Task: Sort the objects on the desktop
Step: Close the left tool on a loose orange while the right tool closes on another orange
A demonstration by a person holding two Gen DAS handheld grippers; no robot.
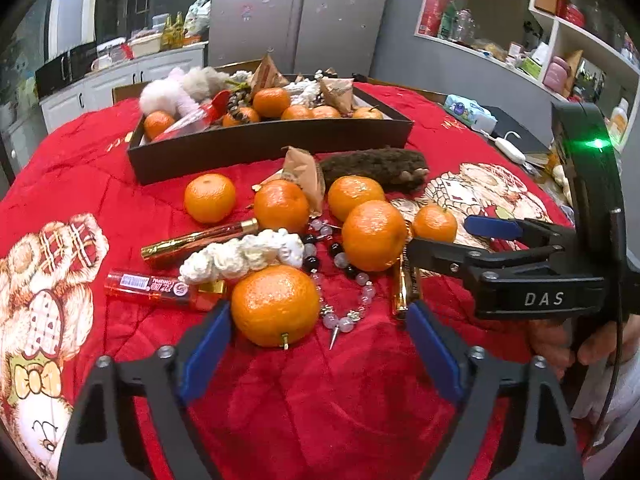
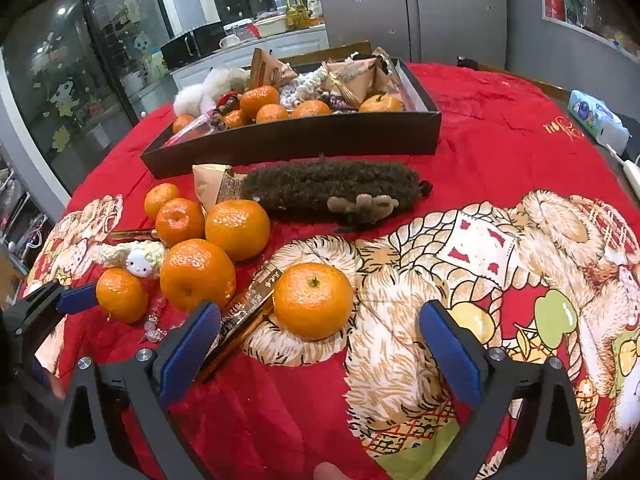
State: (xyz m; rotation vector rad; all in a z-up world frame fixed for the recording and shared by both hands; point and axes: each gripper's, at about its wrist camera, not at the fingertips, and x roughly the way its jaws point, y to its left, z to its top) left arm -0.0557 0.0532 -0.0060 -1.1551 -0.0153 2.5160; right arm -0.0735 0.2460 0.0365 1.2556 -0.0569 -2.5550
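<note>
Several tangerines lie loose on the red cloth. My left gripper (image 1: 320, 320) is open just in front of the nearest tangerine (image 1: 275, 305), empty. My right gripper (image 2: 320, 320) is open with another tangerine (image 2: 313, 300) just ahead between its blue pads (image 2: 191, 344), empty. A bead bracelet (image 1: 340, 276), a white scrunchie (image 1: 244, 254), a red tube (image 1: 160, 286), gold tubes (image 1: 200, 239) and a brown fuzzy scrunchie (image 2: 332, 190) lie among the fruit. A dark box (image 1: 272, 144) behind holds tangerines, scrunchies and paper packets; it also shows in the right wrist view (image 2: 300, 136).
The right gripper's body (image 1: 532, 256) reaches in from the right in the left wrist view. A tissue pack (image 2: 596, 116) and a white cable lie at the table's far right. Counters, a fridge and shelves stand behind.
</note>
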